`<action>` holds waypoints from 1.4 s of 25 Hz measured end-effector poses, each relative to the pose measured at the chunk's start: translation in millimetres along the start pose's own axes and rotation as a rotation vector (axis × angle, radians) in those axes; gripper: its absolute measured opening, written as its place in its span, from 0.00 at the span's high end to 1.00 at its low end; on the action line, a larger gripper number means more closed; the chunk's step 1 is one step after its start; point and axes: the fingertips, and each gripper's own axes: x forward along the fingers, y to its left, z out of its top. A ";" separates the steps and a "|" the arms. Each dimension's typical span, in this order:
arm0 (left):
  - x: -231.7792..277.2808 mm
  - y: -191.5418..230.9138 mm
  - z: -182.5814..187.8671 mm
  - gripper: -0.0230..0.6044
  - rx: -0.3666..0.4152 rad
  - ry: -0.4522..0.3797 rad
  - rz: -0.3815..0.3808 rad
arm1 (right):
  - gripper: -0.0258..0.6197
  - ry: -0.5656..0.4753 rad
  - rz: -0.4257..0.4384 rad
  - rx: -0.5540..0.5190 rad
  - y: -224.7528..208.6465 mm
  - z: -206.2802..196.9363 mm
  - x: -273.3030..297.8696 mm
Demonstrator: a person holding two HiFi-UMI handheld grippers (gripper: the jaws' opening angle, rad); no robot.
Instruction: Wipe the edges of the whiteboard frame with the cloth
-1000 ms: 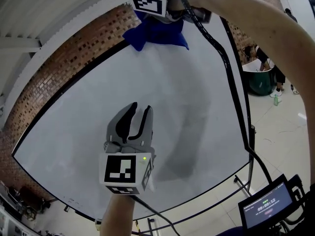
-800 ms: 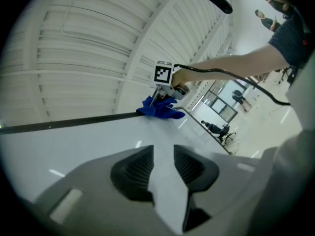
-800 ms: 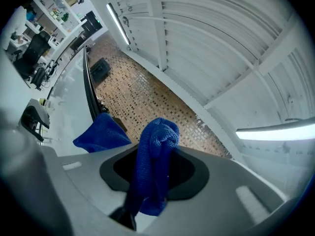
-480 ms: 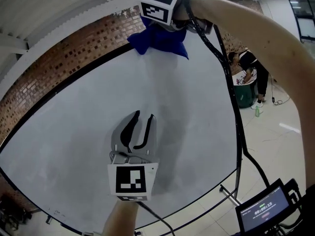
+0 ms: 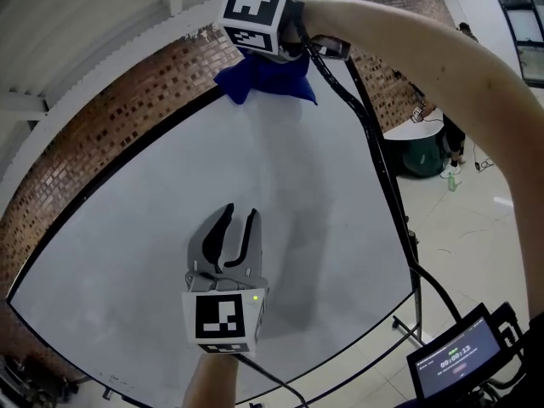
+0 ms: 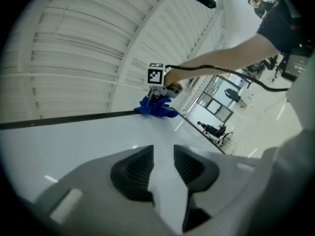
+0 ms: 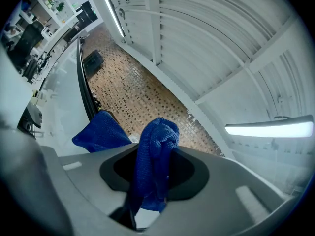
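A large whiteboard [image 5: 212,177] with a thin black frame [image 5: 110,155] fills the head view. My right gripper [image 5: 263,58] is at the board's top edge, shut on a blue cloth [image 5: 268,79] that hangs over the frame there. In the right gripper view the cloth [image 7: 155,156] is bunched between the jaws, with the black frame [image 7: 84,95] running off to the left. My left gripper [image 5: 236,226] hovers in front of the board's lower middle, open, with nothing between its fingers. From the left gripper view, the cloth [image 6: 156,107] lies on the top frame [image 6: 74,118] ahead.
A brick wall [image 5: 102,121] stands behind the board. The right gripper's cable [image 5: 374,143] hangs beside the board's right edge. The stand's legs [image 5: 416,321] and a tablet screen [image 5: 459,355] are at the lower right. People and a green tub [image 5: 429,151] are farther off on the right.
My right gripper has slid a little along the top frame edge with the cloth. The left gripper has stayed almost where it was, and the head view has shifted.
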 end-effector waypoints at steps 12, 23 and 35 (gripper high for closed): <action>3.1 -5.6 34.4 0.76 0.042 0.032 -0.053 | 0.75 0.003 -0.054 0.014 -18.2 -9.1 -1.4; 12.3 -7.5 36.3 0.76 0.071 0.085 -0.101 | 0.75 -0.081 -0.131 0.010 -35.4 -9.4 -11.7; 28.7 -14.6 58.7 0.76 0.095 0.097 -0.174 | 0.75 -0.518 -0.055 0.577 -37.9 -39.3 -38.3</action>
